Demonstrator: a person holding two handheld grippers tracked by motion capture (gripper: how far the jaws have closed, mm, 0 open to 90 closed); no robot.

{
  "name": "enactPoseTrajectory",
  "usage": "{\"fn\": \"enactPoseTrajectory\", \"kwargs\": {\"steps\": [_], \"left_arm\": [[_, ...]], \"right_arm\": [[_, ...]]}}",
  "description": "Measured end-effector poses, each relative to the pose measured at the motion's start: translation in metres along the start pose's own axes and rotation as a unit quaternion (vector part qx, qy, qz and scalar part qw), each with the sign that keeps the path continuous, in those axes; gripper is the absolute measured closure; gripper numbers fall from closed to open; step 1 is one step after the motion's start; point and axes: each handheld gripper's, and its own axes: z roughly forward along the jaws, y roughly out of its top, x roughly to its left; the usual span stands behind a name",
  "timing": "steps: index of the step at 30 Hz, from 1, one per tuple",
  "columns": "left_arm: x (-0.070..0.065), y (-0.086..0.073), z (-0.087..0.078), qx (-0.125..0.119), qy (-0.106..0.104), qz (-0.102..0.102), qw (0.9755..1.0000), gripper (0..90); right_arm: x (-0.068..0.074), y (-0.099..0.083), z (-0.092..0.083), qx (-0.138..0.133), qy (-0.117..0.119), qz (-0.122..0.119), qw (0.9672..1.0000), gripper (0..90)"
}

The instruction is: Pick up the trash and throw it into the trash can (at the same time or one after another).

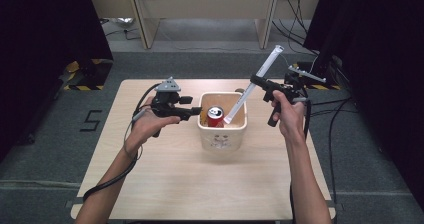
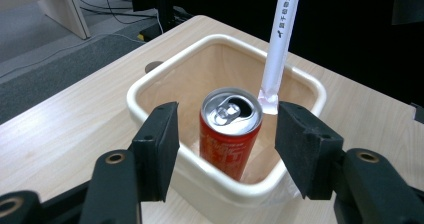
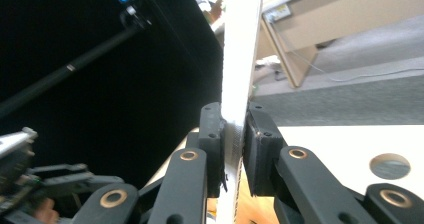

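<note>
Fingers of our right gripper (image 1: 256,80) are pressed tight on a long white paper-wrapped straw (image 1: 252,84), which slants from high above the counter (image 1: 165,179) down into the cream tub (image 1: 222,132), its lower end just beside the can's top in our left gripper view. Our left gripper (image 2: 226,136) sits at the tub's near rim with its fingers (image 2: 157,144) spread wide and apart from everything, the red drink can (image 2: 230,131) standing upright inside the tub between them. We see the can's tab end facing up.
</note>
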Motion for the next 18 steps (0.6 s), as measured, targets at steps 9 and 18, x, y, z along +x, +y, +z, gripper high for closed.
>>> {"fn": "enactPoseTrajectory", "kwargs": {"steps": [9, 18], "left_arm": [[0.007, -0.022, -0.004, 0.006, 0.005, -0.012, 0.9999, 41.9], [0.009, -0.043, -0.006, 0.003, 0.01, -0.024, 0.9997, 41.2]], "right_arm": [[-0.011, -0.025, 0.02, 0.043, -0.023, -0.01, 0.9988, 79.9], [-0.016, -0.047, 0.037, 0.097, -0.037, -0.014, 0.9945, 49.5]]}}
